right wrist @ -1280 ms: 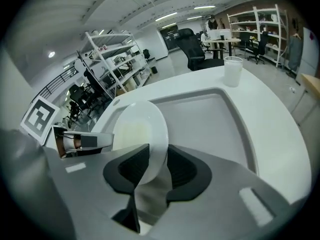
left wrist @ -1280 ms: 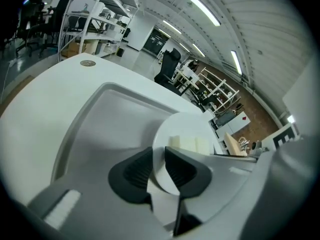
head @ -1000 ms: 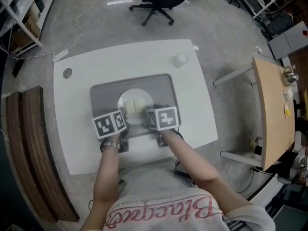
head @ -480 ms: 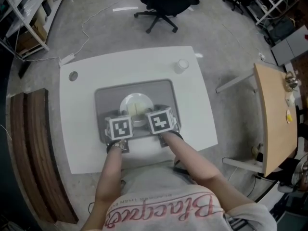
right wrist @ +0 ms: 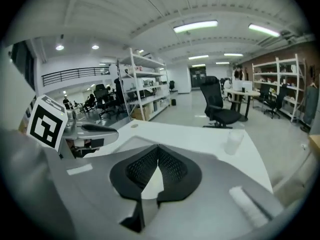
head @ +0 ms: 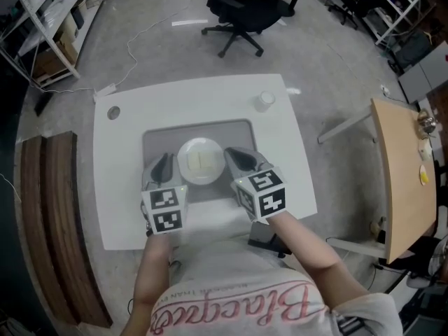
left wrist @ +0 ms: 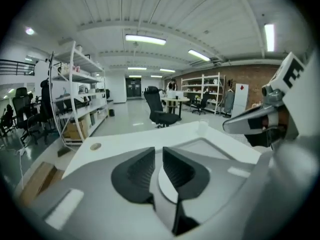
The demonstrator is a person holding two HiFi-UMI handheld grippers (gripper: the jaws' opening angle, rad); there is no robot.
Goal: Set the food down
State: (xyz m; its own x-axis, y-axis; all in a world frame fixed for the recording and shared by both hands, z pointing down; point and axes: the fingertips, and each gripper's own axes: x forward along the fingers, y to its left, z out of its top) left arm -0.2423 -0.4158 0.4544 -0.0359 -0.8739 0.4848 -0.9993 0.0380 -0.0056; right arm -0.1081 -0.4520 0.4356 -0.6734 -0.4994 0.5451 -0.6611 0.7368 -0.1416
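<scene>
A white plate (head: 201, 161) bearing pale slabs of food (head: 204, 162) is being carried by a grey tray (head: 231, 128), which is lying on the white worktop (head: 140, 103); the plate is sitting near the middle of the tray and is being gripped by neither tool. The left gripper (head: 162, 165) is being held just beside the plate's left rim, and the right gripper (head: 238, 157) just beside its right rim, so that the plate is being flanked by the two. In the left gripper view the jaws of the left gripper (left wrist: 159, 156) are being shown a narrow slot apart, having just been closing, with nothing caught between them; only the plate (left wrist: 163, 183) is being glimpsed below and behind them. In the right gripper view the jaws of the right gripper (right wrist: 158, 151) are being shown brought together at their tips, also just closed, and nothing is being clamped. A small pale cup (head: 264, 101) is being kept on the worktop beyond the tray's far right corner, well apart from the plate. A black office chair (head: 245, 5) is being seen on the floor past the worktop's far edge.
</scene>
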